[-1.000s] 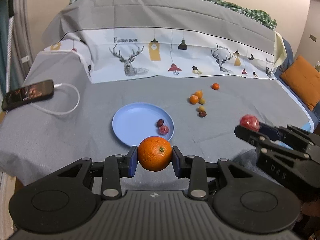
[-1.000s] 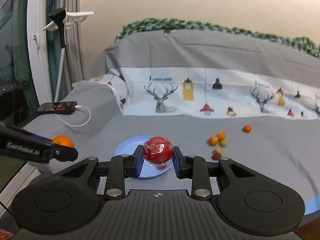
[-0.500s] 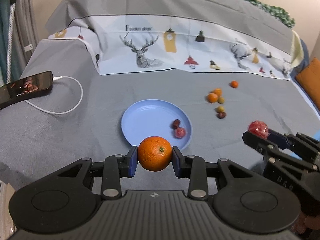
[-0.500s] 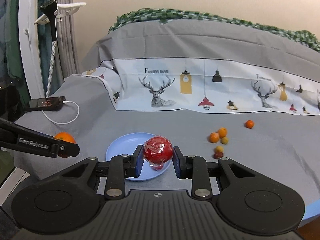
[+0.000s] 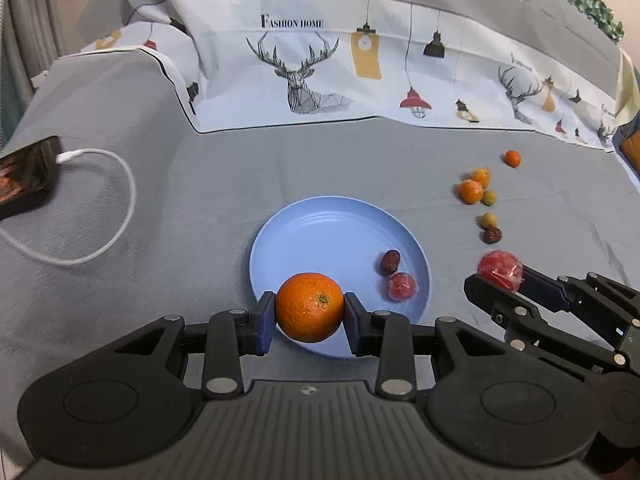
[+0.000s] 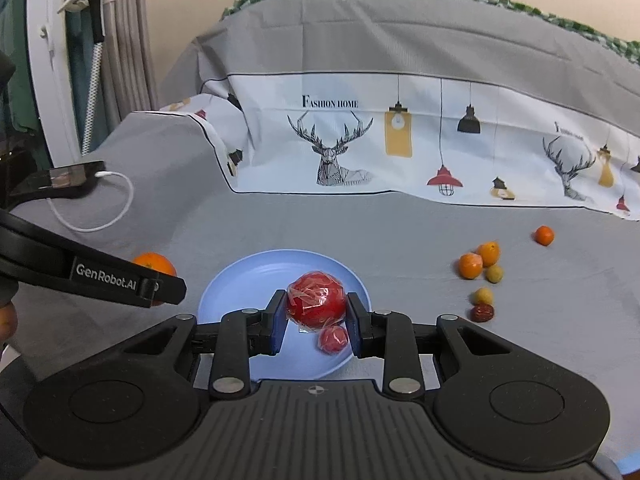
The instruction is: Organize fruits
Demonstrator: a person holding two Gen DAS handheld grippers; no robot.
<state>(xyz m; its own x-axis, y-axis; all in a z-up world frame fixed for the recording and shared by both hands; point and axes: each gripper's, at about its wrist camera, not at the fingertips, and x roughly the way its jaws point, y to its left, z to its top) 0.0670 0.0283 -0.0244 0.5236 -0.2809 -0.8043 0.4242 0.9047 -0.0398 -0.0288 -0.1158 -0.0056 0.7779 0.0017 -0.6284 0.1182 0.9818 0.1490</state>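
Observation:
My left gripper (image 5: 309,319) is shut on a large orange (image 5: 309,306), held over the near edge of the blue plate (image 5: 320,236). The plate holds a dark red date (image 5: 389,261) and a small wrapped red fruit (image 5: 402,287). My right gripper (image 6: 316,320) is shut on a plastic-wrapped red fruit (image 6: 316,305), held above the plate (image 6: 248,280); in the left wrist view this gripper (image 5: 496,280) is to the plate's right. Several small oranges (image 5: 472,190), yellowish fruits (image 5: 489,220) and a date (image 5: 492,235) lie loose on the grey sheet to the right.
A phone (image 5: 24,174) with a white charging cable (image 5: 100,208) lies at the left on the bed. A deer-print cover (image 5: 360,64) rises behind the fruit. A white stand and curtains (image 6: 80,40) are at the far left.
Both grippers moved forward and down toward the plate, each still holding its fruit. The plate and loose fruit now look closer.

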